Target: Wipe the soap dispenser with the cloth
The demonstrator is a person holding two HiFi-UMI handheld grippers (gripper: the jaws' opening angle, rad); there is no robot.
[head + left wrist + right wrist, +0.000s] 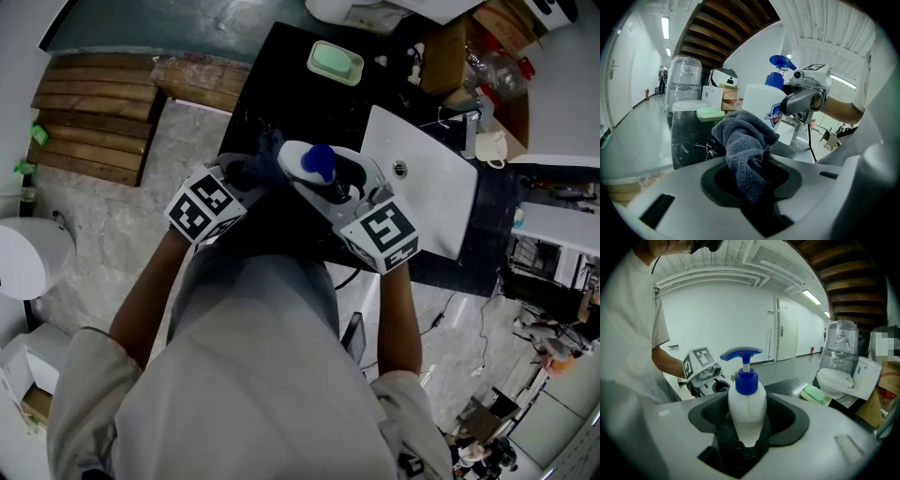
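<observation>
A white soap dispenser [747,411] with a blue pump [742,354] stands upright between the jaws of my right gripper [746,427], which is shut on its body. In the head view the soap dispenser [305,163] hangs over the dark counter, held by the right gripper [339,184]. My left gripper [752,176] is shut on a bunched grey cloth [745,145]. In the left gripper view the cloth's tip reaches the lower side of the soap dispenser [759,103]. The left gripper [246,178] sits just left of the bottle, the cloth [265,157] against it.
A black marble counter [281,70] carries a green soap bar in a dish [335,62]. A white basin [422,187] with a tap [469,127] lies to the right. Cardboard boxes [450,52] stand at the back. A wooden platform [94,117] is on the left.
</observation>
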